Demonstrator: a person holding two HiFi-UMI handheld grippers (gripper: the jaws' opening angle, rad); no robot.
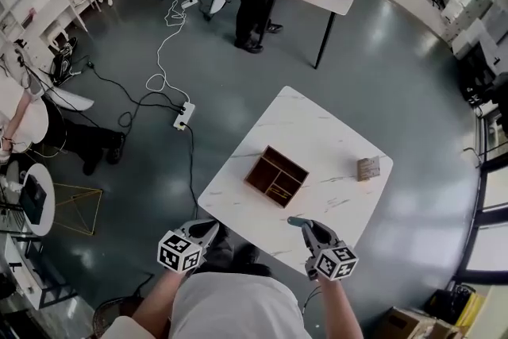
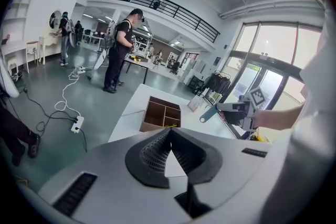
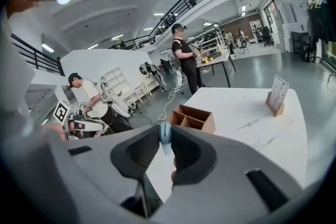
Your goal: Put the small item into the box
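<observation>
On my table (image 1: 317, 123), the box (image 1: 275, 175) sits mid-table, a card stand (image 1: 367, 167) well apart to its right. My right gripper (image 1: 300, 223) is over the near edge, my left gripper (image 1: 208, 228) just off the near-left corner.

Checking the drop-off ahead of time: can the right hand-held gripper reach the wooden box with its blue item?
Probably yes. The right hand-held gripper, shut on the blue item, hangs at the near edge of the table; only bare tabletop lies between it and the open-topped wooden box.

head cam: overhead, far | gripper cams: low, fwd | shared: box (image 1: 275, 175)
</observation>
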